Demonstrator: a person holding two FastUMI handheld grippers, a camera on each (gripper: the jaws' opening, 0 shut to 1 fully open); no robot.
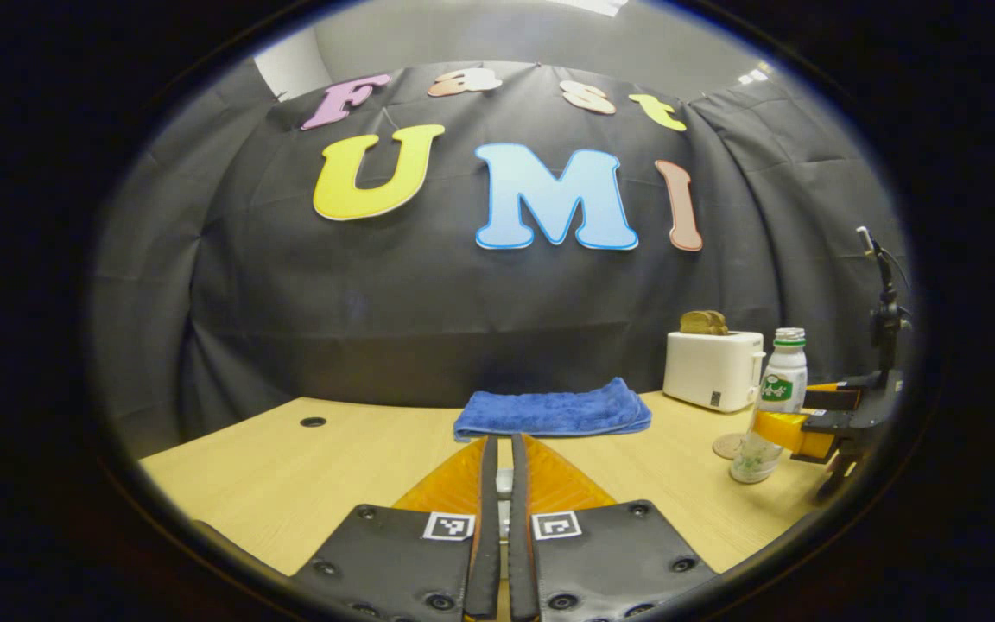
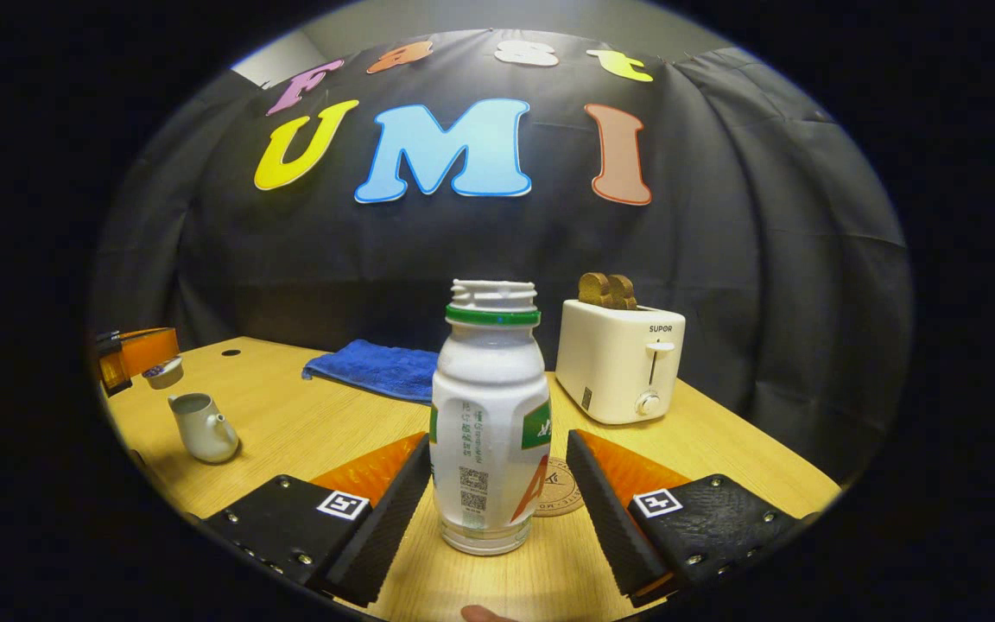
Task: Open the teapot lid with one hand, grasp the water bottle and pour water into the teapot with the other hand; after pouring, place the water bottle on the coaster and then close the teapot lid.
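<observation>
Fingers of the right gripper [image 2: 497, 484] stood spread wide on either side of the water bottle [image 2: 489, 432], neither pad touching it. The bottle stood upright on the wooden table [image 2: 307, 423], uncapped, its threaded neck bare above a green ring, its body white plastic with a printed label. A round coaster [image 2: 560, 497] lay flat just behind its base, partly hidden by it. From the left gripper view the same gripper [image 1: 795, 415] reached in level from the right edge, its two fingers flanking the bottle [image 1: 772, 406] at mid-height.

The left gripper [image 1: 503, 484] pointed forward over the table, its fingers drawn close together with a small pale piece between them; whether both pressed on it could not be told. In the right gripper view that gripper [image 2: 130, 358] showed at the far left, holding up a small round lid [image 2: 162, 372] above and just left of the teapot [image 2: 202, 426].

One teapot sat on the table, a squat, smooth, pale ceramic pot with a short spout, its mouth open. One blue towel [image 1: 554, 410], soft and folded, lay near the wall. One white toaster [image 2: 620, 358], boxy and glossy, stood to its right with two brown slices of bread [image 2: 607, 290] in its slots.
</observation>
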